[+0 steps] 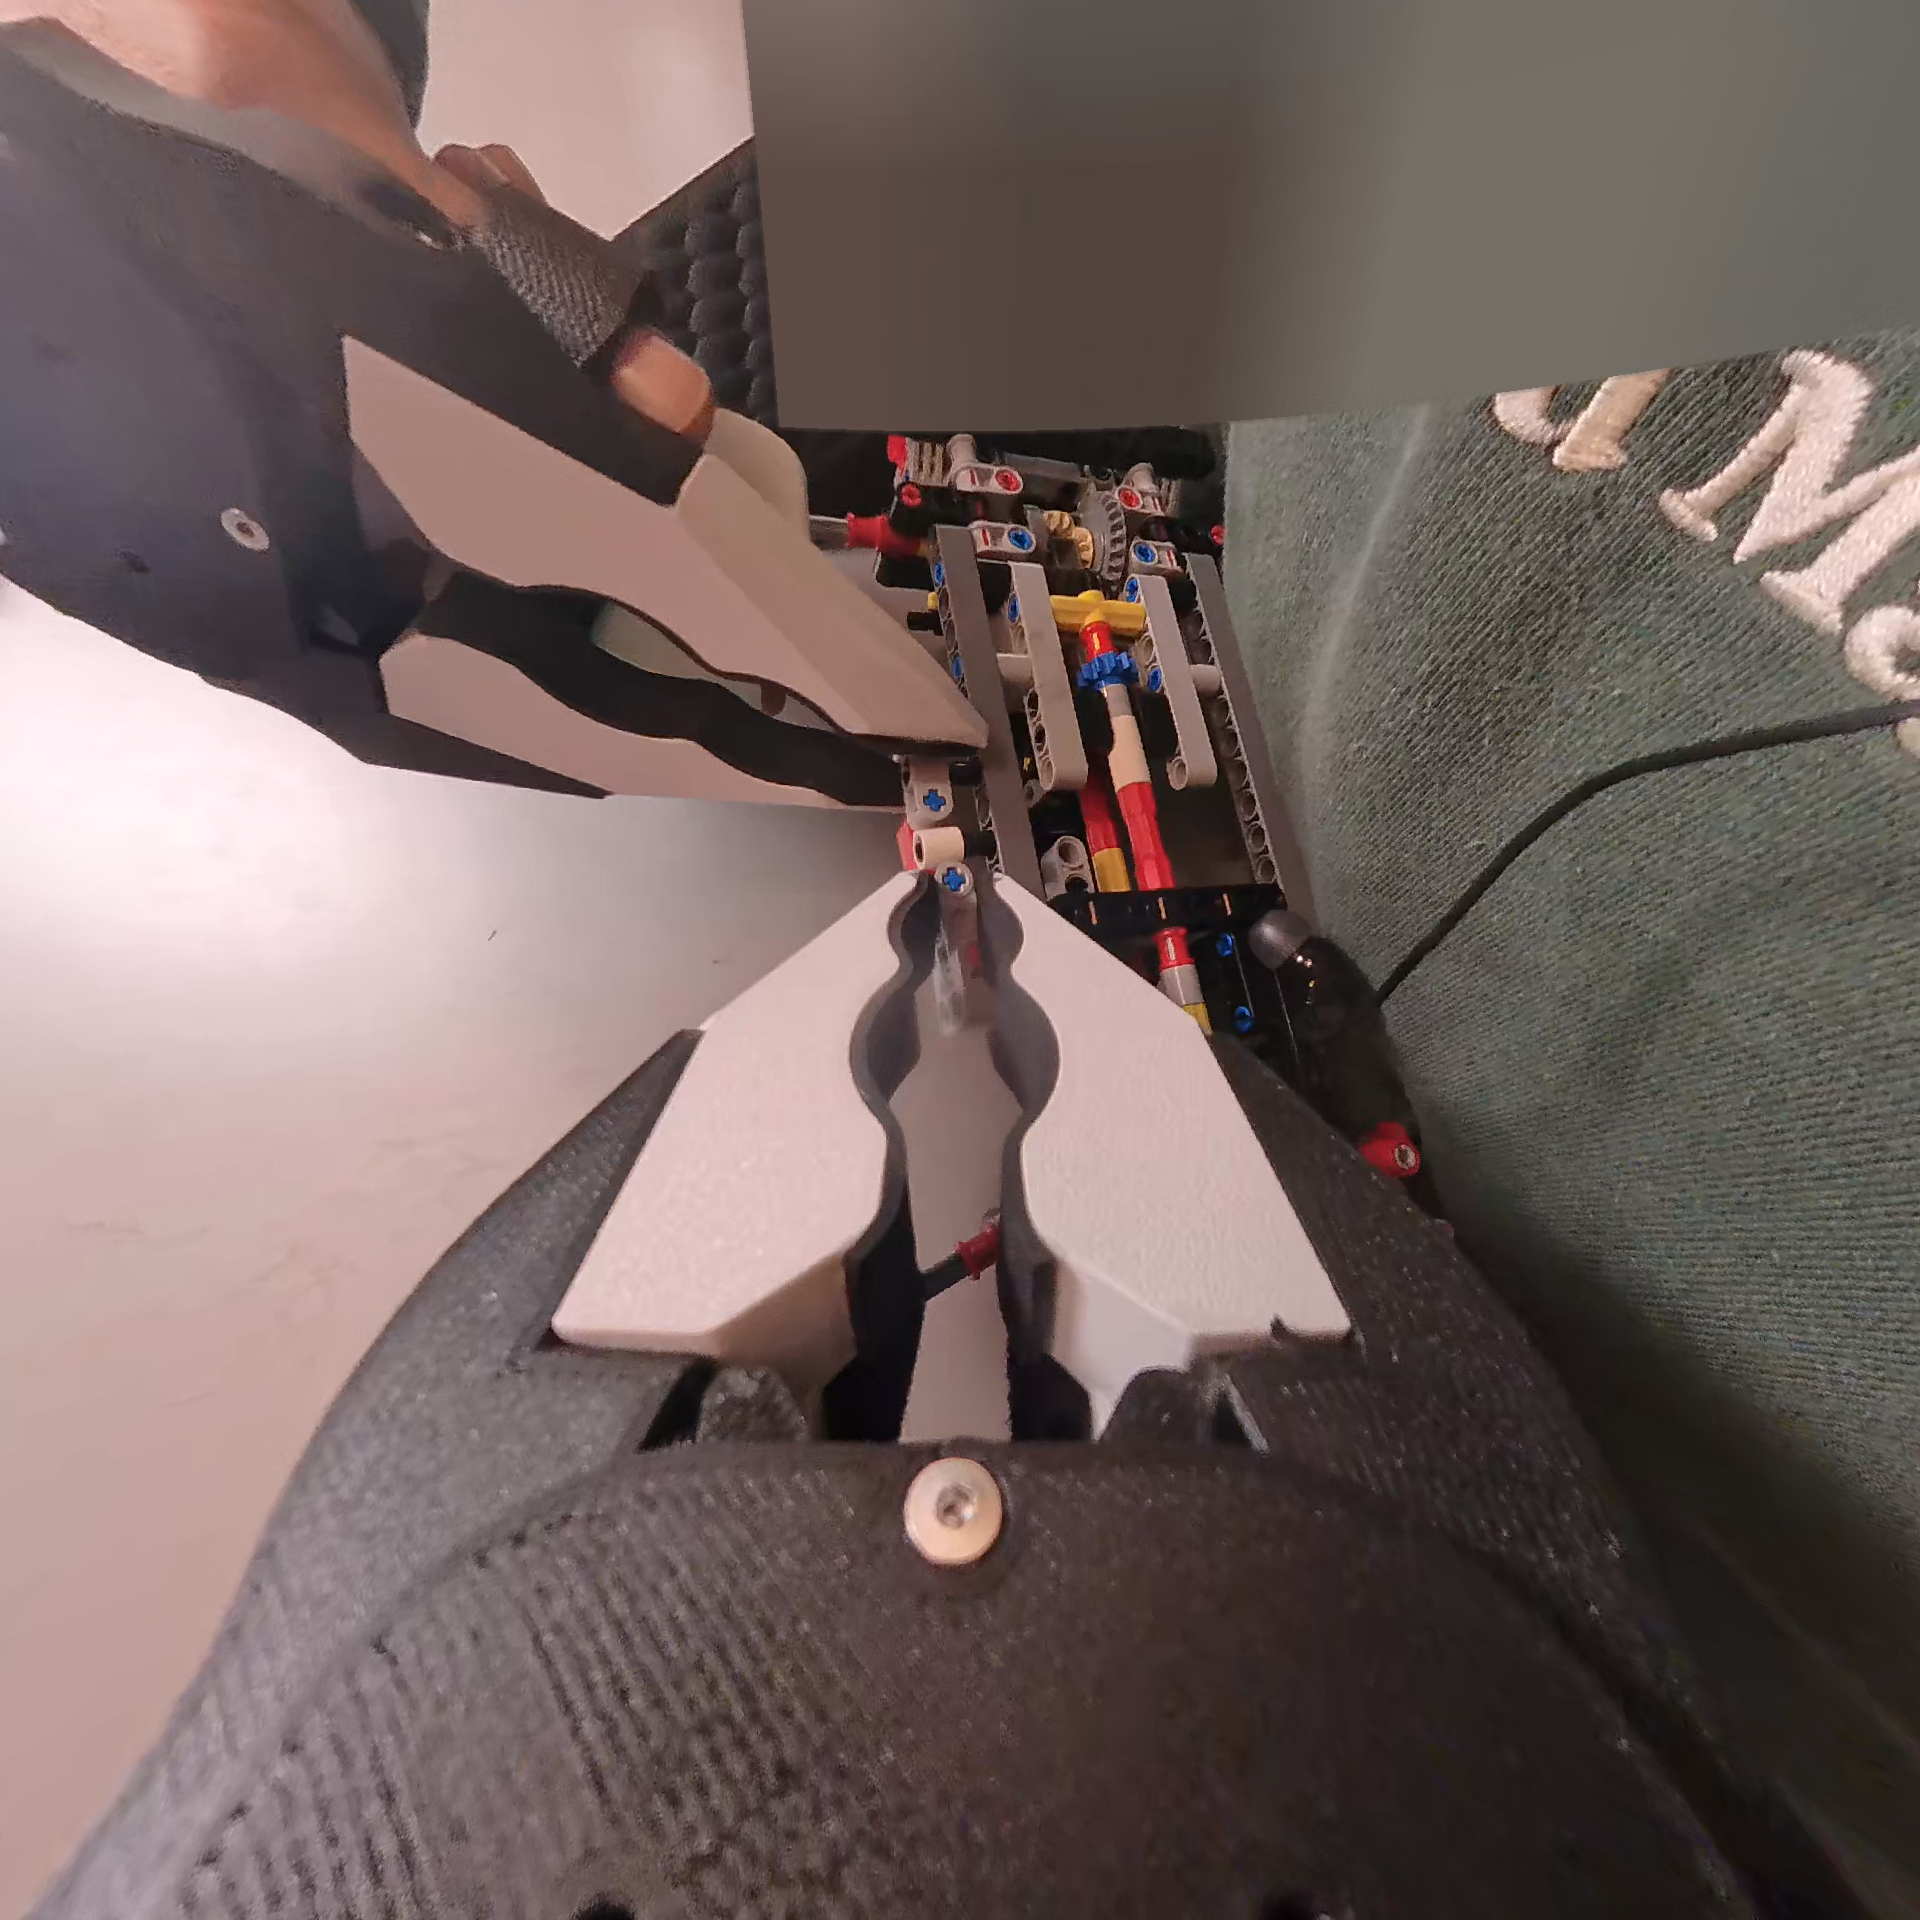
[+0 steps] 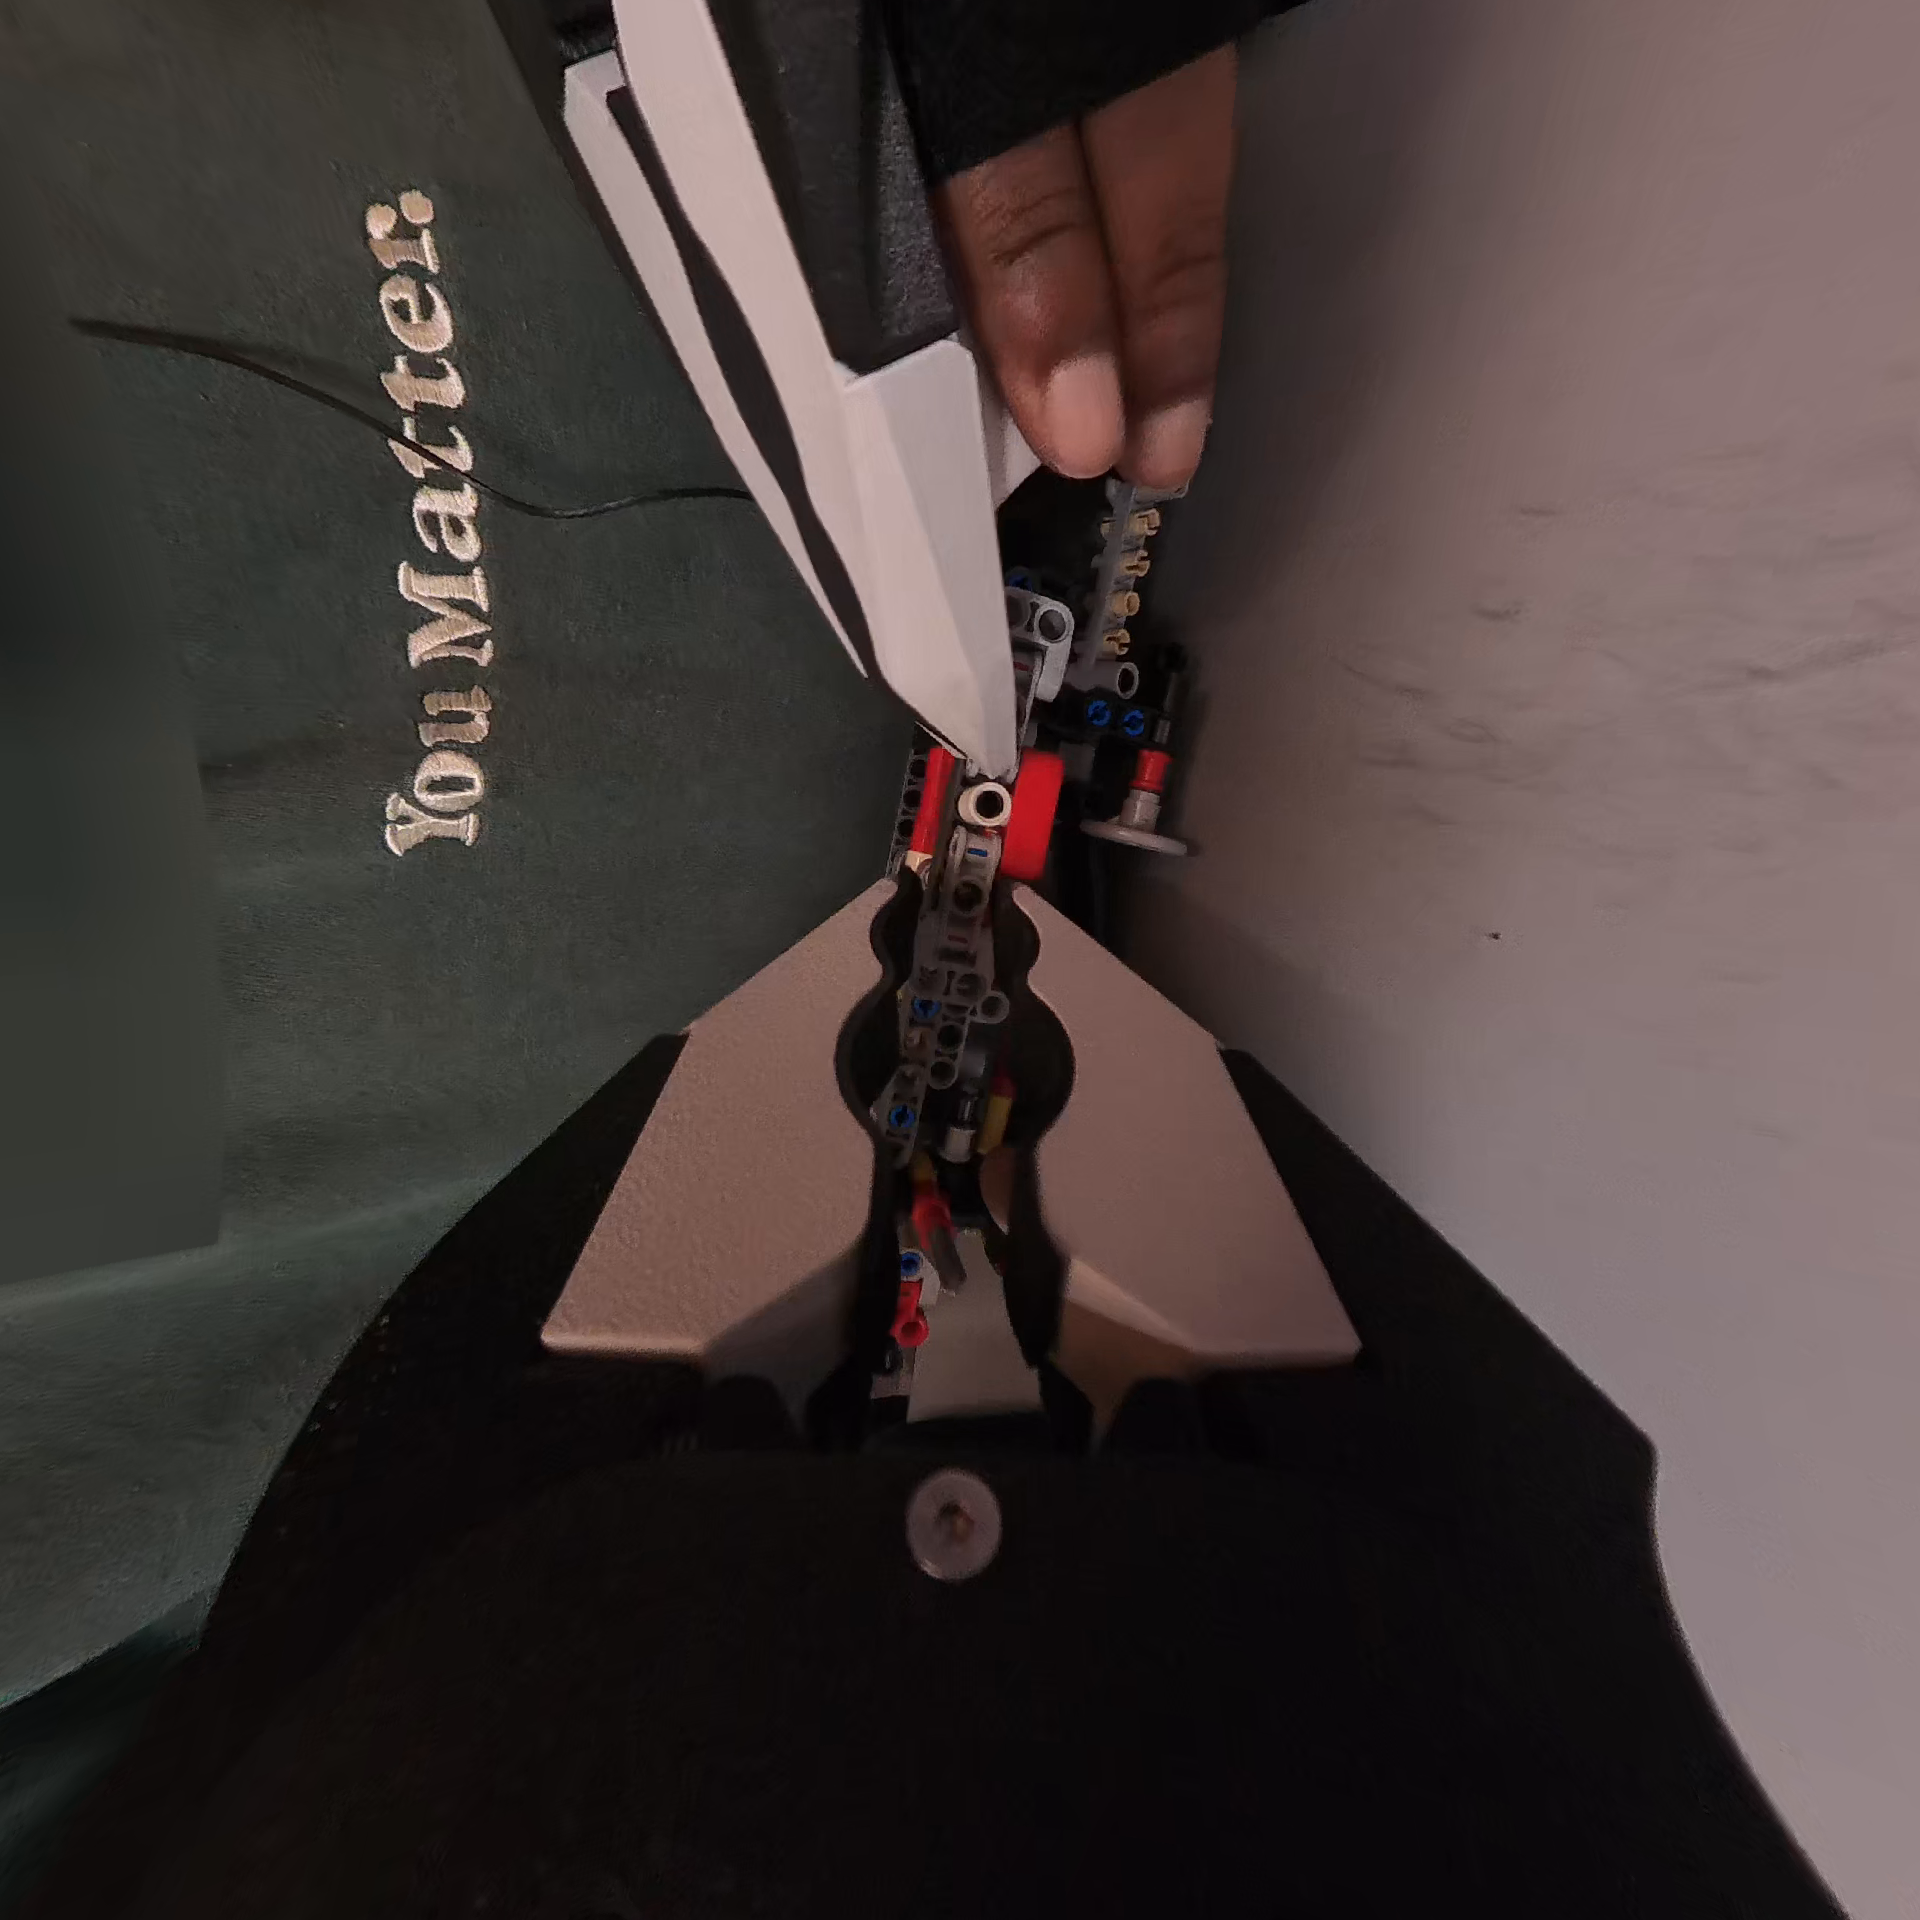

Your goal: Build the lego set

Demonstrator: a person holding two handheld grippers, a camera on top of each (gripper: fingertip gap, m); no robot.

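Currently both claws are closed on the lego model (image 1: 1101, 707), a long grey-beamed Technic frame with red, yellow and blue axles and pins, held up off the pale counter (image 1: 260, 1039) against a dark green sweatshirt (image 1: 1621, 935). Left claw (image 1: 958, 894): narrow gap, pinching a small grey beam end with a blue pin at the frame's near-left corner. Right claw (image 2: 961, 894): narrow, clamped on the grey side beam. Bare fingertips (image 2: 1081, 416) touch a thin grey beam at the model's far end.
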